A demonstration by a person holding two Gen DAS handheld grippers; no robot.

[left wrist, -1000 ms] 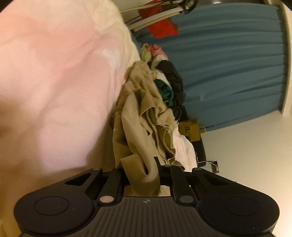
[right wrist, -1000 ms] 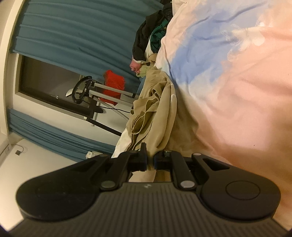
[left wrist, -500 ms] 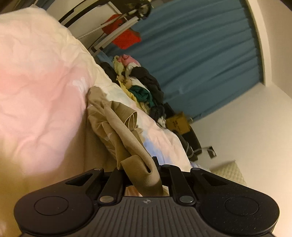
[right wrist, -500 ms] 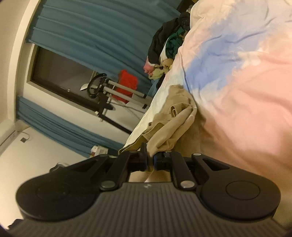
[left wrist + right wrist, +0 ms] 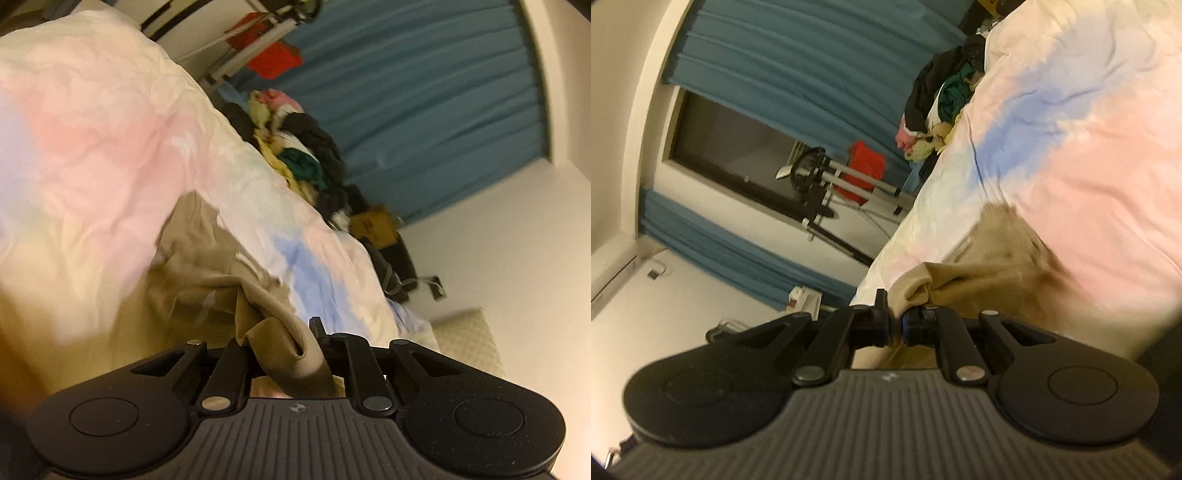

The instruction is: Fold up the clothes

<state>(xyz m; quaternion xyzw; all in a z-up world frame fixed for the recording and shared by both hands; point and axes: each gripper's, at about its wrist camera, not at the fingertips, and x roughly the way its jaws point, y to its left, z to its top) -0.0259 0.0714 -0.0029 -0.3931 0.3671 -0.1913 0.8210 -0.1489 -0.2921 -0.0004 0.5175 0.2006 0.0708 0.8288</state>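
A tan garment (image 5: 207,266) lies bunched on the pastel pink, white and blue bed cover (image 5: 110,147). My left gripper (image 5: 291,343) is shut on a folded edge of this garment, which bulges up between the fingers. In the right wrist view the same tan garment (image 5: 997,258) stretches away over the bed cover (image 5: 1089,155). My right gripper (image 5: 895,321) is shut on another edge of it. Both views are blurred by motion.
A heap of mixed clothes (image 5: 295,147) sits at the far end of the bed, also in the right wrist view (image 5: 942,96). Blue curtains (image 5: 424,92), a metal rack with a red cloth (image 5: 864,170) and a cardboard box (image 5: 373,225) stand beyond.
Both grippers have pulled the tan garment toward me and away from the clothes heap. It now lies lower and flatter on the bed cover. Both views have tilted.
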